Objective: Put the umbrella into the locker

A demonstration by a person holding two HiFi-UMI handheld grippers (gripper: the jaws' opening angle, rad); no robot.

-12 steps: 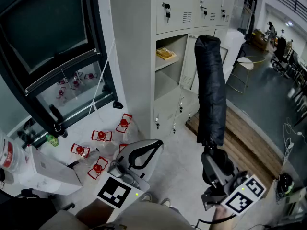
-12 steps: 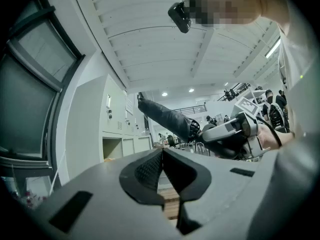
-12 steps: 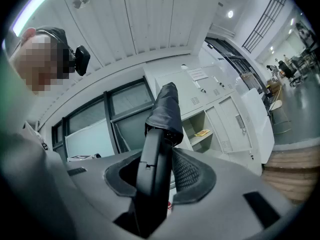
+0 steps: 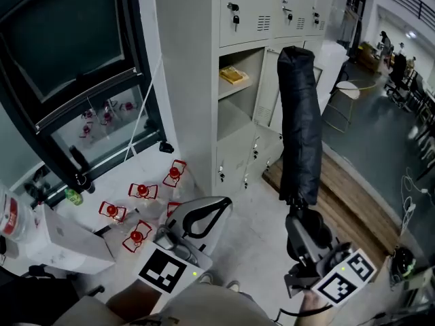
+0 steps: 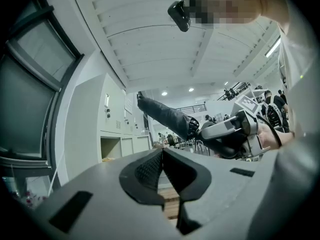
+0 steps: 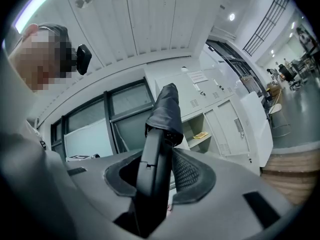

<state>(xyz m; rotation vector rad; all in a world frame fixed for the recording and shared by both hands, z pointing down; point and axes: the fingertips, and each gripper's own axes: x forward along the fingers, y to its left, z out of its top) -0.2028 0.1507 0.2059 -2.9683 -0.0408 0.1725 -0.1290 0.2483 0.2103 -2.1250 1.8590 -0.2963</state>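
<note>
Right tongs (image 4: pixel 304 231) clamp the folded umbrella (image 4: pixel 299 128) by its rigid handle (image 6: pixel 151 181), the sound hold, its long soft body probably light but tippy near the locker (image 4: pixel 248 5); left tongs (image 4: pixel 202 217) closed, empty.

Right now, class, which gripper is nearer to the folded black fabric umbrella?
Right. The right gripper clamps the handle of the folded black fabric umbrella from below; the left gripper, shut and empty, sits apart to its left.

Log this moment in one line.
right gripper: shut on umbrella | left gripper: shut, empty | umbrella: folded, outside locker | locker: open
</note>
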